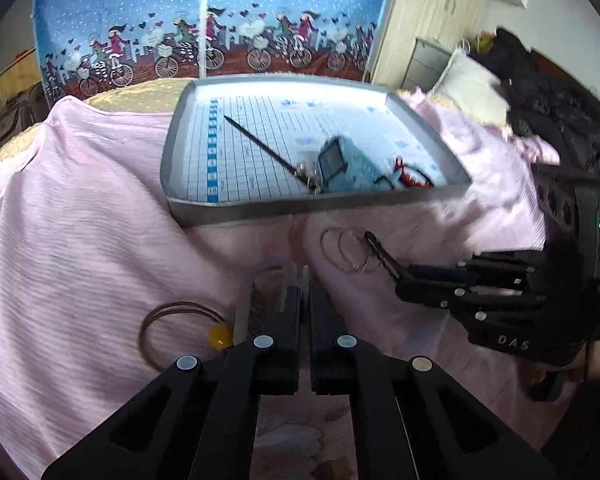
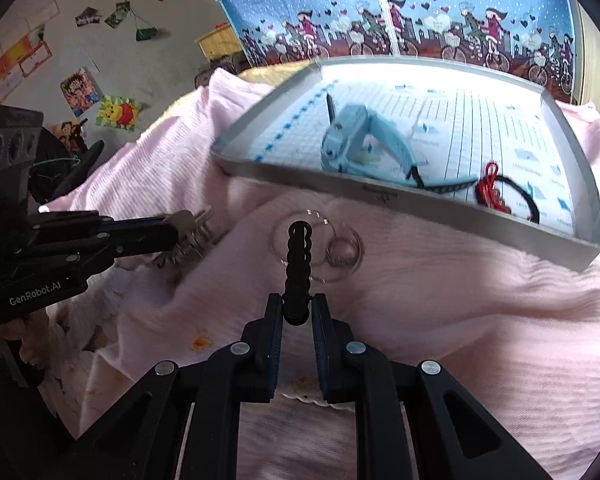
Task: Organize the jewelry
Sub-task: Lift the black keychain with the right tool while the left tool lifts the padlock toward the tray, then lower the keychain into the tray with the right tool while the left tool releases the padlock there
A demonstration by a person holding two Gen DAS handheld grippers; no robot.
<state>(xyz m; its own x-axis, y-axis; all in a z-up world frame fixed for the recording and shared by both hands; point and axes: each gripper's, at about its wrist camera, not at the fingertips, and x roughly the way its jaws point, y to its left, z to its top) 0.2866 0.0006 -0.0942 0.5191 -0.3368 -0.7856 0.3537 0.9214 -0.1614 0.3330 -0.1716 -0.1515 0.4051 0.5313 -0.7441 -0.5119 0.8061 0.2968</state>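
Right gripper: we had the right gripper [image 2: 297, 312] clamped on a black beaded bracelet [image 2: 298, 258], the piece seen edge-on and standing straight out ahead of the fingers.
Left gripper: the left gripper [image 1: 305, 296] was pressed shut, and we could see a comb-like hair clip [image 1: 266, 300] lying against its left finger; whether it was actually pinched, we could not tell.
Where the bracelet sat: in the air above the pink blanket [image 2: 440, 300], right over a set of thin hoop rings [image 2: 332, 246] that lay on the cloth.
The key relation: the grey tray [image 2: 580, 184] lay ahead and to the right of the held bracelet, its near wall between the two. The bracelet's long axis pointed forward at that wall, so in our judgement the move called for a lift over the rim and then a drop inside.
Nearer hand: the right one, clearly; we saw the left gripper lower and to the left, near a brown hair tie [image 1: 172, 328] with a yellow bead.
Already in the tray: a blue watch [image 2: 352, 144], a red and black cord bracelet [image 2: 496, 196] and a dark hair stick [image 1: 260, 146].
Risk, as we judged it: the bracelet could catch the hoops beneath it, or clip the wall if carried too low.
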